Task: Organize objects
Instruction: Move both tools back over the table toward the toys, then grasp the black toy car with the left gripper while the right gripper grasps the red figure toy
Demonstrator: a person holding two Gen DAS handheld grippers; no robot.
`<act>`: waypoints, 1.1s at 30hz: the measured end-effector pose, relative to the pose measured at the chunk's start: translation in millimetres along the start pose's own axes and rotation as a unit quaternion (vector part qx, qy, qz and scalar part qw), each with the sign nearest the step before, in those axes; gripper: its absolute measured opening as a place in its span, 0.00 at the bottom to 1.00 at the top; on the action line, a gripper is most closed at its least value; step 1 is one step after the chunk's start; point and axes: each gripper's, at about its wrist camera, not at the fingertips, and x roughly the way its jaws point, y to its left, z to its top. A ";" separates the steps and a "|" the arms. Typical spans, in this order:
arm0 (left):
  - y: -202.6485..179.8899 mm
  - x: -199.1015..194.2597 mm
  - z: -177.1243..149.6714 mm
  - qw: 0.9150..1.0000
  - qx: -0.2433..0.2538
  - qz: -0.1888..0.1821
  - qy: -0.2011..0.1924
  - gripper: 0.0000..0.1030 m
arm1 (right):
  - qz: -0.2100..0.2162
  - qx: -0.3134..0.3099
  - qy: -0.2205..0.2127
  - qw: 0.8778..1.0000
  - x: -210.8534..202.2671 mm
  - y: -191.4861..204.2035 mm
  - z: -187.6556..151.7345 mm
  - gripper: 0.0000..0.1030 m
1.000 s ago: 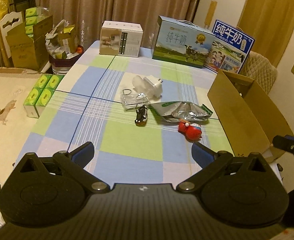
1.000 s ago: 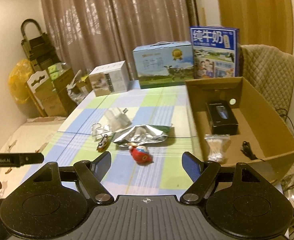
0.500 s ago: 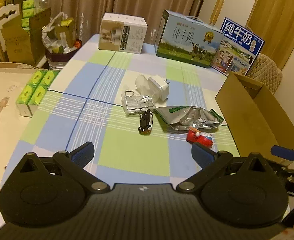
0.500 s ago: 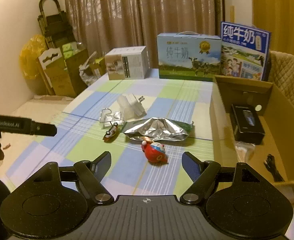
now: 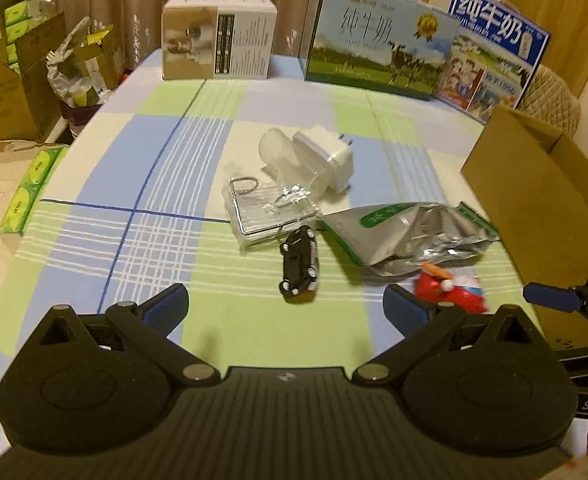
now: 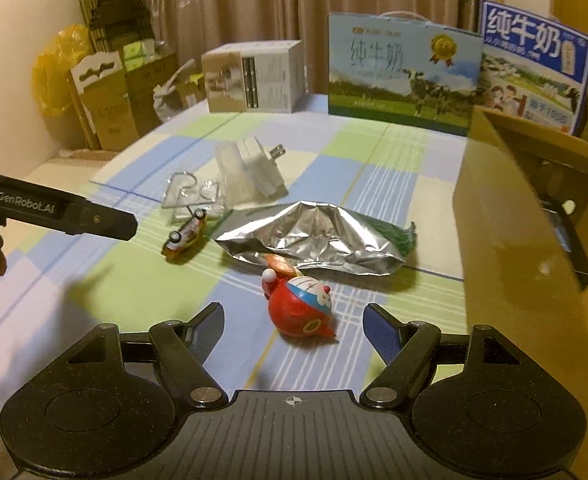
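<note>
On the checked tablecloth lie a black toy car (image 5: 299, 264), a red round toy figure (image 6: 300, 306), a silver foil pouch (image 6: 314, 236), a white plug adapter (image 5: 330, 160) and a clear packet with a wire clip (image 5: 270, 210). My left gripper (image 5: 284, 312) is open just short of the toy car. My right gripper (image 6: 294, 328) is open with the red toy lying just beyond the gap between its fingers. The same red toy (image 5: 450, 292) shows by the left gripper's right finger. An open cardboard box (image 6: 534, 216) stands at the right.
Two milk cartons (image 5: 378, 56) (image 5: 494, 68) and a white box (image 5: 218, 38) stand along the table's (image 5: 134, 184) far edge. Cardboard boxes and bags crowd the floor at the left (image 5: 18, 80). A padded chair (image 5: 550, 96) sits behind the cardboard box.
Both grippers have moved forward and down toward the table objects. The toy car and red toy now appear much nearer. Nothing was gripped.
</note>
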 end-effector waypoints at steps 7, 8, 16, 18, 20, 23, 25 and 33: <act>4.8 29.6 -1.7 1.000 0.006 -0.006 0.014 0.99 | -0.003 0.015 0.022 1.000 37.7 -11.5 0.9 0.58; 5.1 32.7 -2.0 1.000 0.006 -0.008 0.016 0.98 | -0.001 0.014 0.022 1.000 40.7 -11.6 1.9 0.58; 5.7 52.3 -0.5 0.999 -0.004 -0.030 0.038 0.91 | -0.006 0.002 0.023 1.000 56.0 -11.6 4.1 0.43; 4.0 53.6 0.7 0.999 -0.002 -0.031 0.035 0.91 | -0.006 0.001 0.024 1.000 56.4 -10.5 4.0 0.42; 3.0 57.1 2.2 0.999 -0.001 -0.032 0.036 0.91 | -0.005 0.004 0.025 1.000 56.6 -10.5 4.3 0.42; 2.8 63.3 5.4 0.998 -0.007 -0.046 0.039 0.86 | -0.010 0.023 0.031 0.999 55.0 -12.9 5.4 0.42; 3.1 66.5 8.4 0.998 -0.014 -0.054 0.037 0.80 | -0.017 0.034 0.034 0.999 53.8 -14.6 5.9 0.41; 7.8 77.3 14.7 0.998 -0.019 -0.050 0.038 0.48 | -0.030 0.045 0.037 0.998 52.6 -16.6 7.6 0.41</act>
